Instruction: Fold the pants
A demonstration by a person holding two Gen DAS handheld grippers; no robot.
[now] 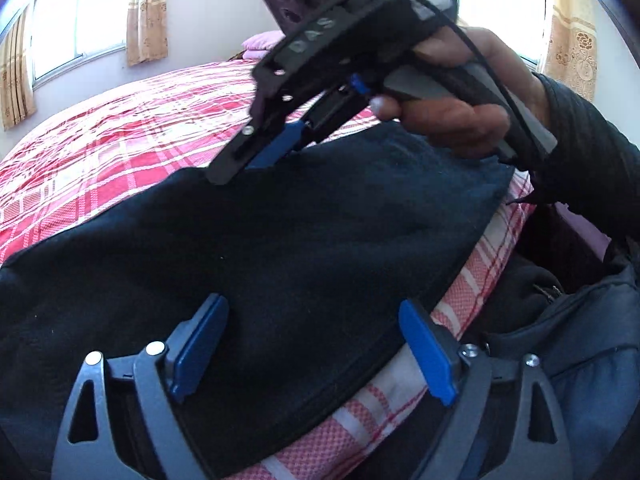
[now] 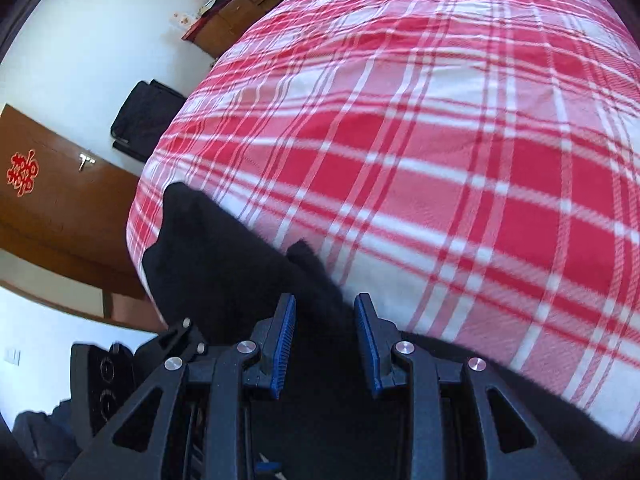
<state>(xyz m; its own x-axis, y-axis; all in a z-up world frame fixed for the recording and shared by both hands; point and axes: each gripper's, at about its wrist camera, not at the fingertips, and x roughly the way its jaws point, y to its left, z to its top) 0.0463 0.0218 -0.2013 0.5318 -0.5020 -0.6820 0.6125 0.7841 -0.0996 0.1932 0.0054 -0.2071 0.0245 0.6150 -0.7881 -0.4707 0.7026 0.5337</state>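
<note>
a: blue pads of the left gripper (image 1: pixel 316 350) sit nearest in the left wrist view, low in the frame, its jaws spread wide with nothing between them but the dark pants (image 1: pixel 248 248) lying underneath.

b: and the pants themselves?

a: they fill the middle of the frame as one broad dark slab on the bed (image 1: pixel 120 128), running from the left edge up to the centre right. one long edge runs diagonally along the lower right, with the red plaid cover showing beyond it. it looks doubled over already, though i can't count layers in cloth that dark.

b: the other tool?

a: the right gripper (image 1: pixel 248 164) comes down from the upper centre, held in the person's hand (image 1: pixel 452 100), tips at the far edge of the cloth. from here i cannot tell whether they pinch it.

b: right wrist view?

a: closest are that gripper's own pads, bottom centre. the right gripper (image 2: pixel 325 346) has its jaws partly apart, with a ridge of the pants (image 2: pixel 224 256) rising in the gap; neither pad is clearly pressing on it. the cloth stretches to the centre left of the frame, ending in a lumpy corner near the bed (image 2: pixel 440 140) edge.

b: so how far along?

a: my guess is midway: laid out and probably halved, but that far corner is uneven and at least one more fold is left.
</note>
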